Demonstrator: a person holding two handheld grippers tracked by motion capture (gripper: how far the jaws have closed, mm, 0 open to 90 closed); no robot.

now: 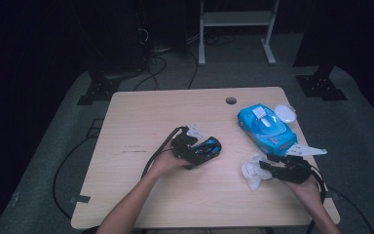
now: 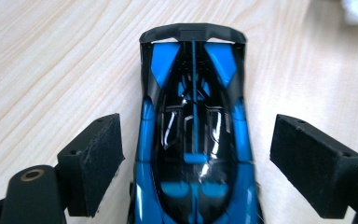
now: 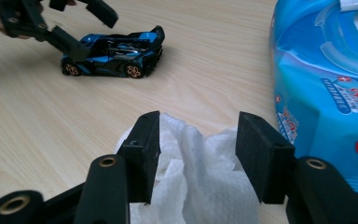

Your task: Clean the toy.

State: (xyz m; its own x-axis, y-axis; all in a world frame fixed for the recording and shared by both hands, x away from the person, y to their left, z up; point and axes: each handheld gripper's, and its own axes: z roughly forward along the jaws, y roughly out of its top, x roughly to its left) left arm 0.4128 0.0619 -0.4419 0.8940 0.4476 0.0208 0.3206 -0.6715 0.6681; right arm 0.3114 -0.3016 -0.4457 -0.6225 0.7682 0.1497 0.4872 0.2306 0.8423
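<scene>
- The left gripper (image 1: 202,148) sits near the table's (image 1: 141,117) middle, its jaws spread to either side of a blue and black toy car (image 2: 193,140). In the left gripper view both pads (image 2: 95,163) stand clear of the car's flanks, a visible gap on each side; the car rests on its wheels on the wood.
- In the right gripper view the car shows side-on, wheels down, with the left gripper reaching over its front end.
- The right gripper (image 3: 198,156) is at the table's right front part, jaws apart, with a crumpled white wipe (image 3: 193,177) lying between them on the table. Neither pad presses the wipe.
- A blue wet-wipe pack (image 1: 265,127) lies just beside the wipe, toward the far right of the table, its lid flap raised and a white sheet showing at the opening.
- The pack's printed label carries a red patch and blue lettering; the writing is too small and blurred to read.
- A round white lid (image 1: 286,113) lies touching the pack's far side.
- The car bears no legible marking.
</scene>
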